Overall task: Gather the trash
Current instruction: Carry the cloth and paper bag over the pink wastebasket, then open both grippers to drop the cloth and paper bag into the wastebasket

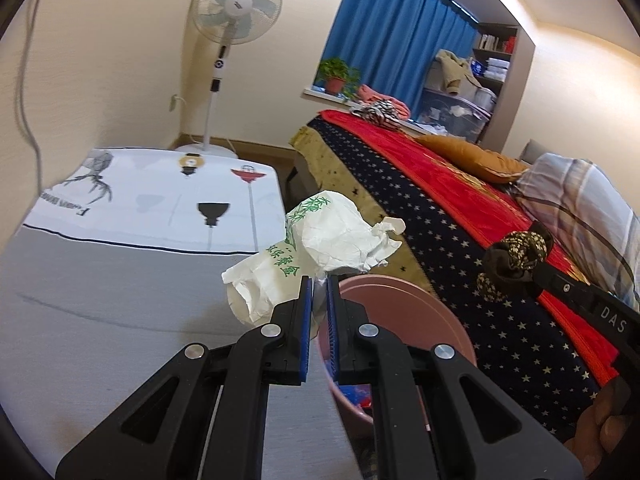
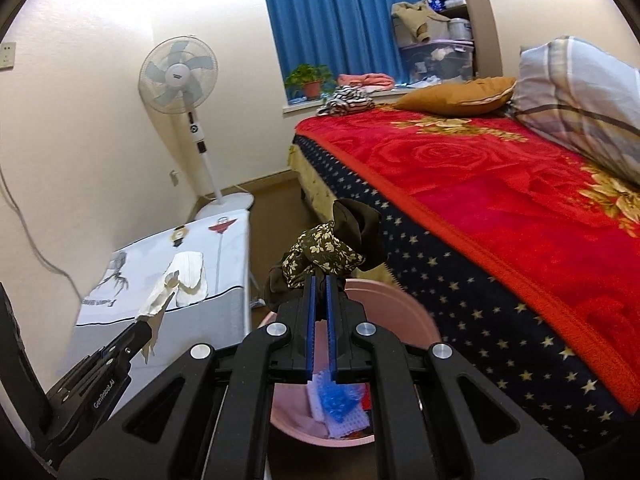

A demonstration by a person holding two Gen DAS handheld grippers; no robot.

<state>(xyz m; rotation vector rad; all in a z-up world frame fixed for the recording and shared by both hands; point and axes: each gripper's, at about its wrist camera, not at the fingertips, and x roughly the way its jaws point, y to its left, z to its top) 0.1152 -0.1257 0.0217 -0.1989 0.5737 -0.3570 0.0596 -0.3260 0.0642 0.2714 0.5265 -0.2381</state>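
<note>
Two grippers show in each view, and each carries something above a pink basin on the floor beside the bed.

Left wrist view: the left gripper point(image 1: 319, 280) has its blue-padded fingers point(image 1: 306, 316) pressed nearly together, pinching a crumpled white paper bag point(image 1: 320, 236) with green bamboo print and green characters. The bag stands up from the fingertips toward 12 o'clock, off any support. The pink basin point(image 1: 400, 300) lies just beyond the fingers at 3 o'clock, only a little of its contents visible under the gripper. At 9 to 11 o'clock spreads a surface draped in a white-and-grey printed cloth point(image 1: 160, 208), shown broadly here. At 3 o'clock the right gripper point(image 1: 532, 270) enters from the frame edge, clamped on a dark floral cloth bundle point(image 1: 516, 256) in front of the bed point(image 1: 460, 216). A standing fan point(image 1: 234, 8) is at 12 o'clock.

Right wrist view: the right gripper point(image 2: 320, 280) has its fingers point(image 2: 308, 320) nearly closed on the floral bundle point(image 2: 324, 252), directly over the basin point(image 2: 404, 312). Only this view looks into the basin, showing a blue bristly item point(image 2: 338, 396) and pale knitted pieces inside. At 8 o'clock the left gripper point(image 2: 140, 326) appears side-on, with the paper bag point(image 2: 176, 280) in front of the draped surface point(image 2: 224, 264). The bed's red rose blanket point(image 2: 500, 184), orange cushion point(image 2: 460, 94) and plaid pillow point(image 2: 580, 108) fill 1 to 4 o'clock far more fully than in the other view.
</note>
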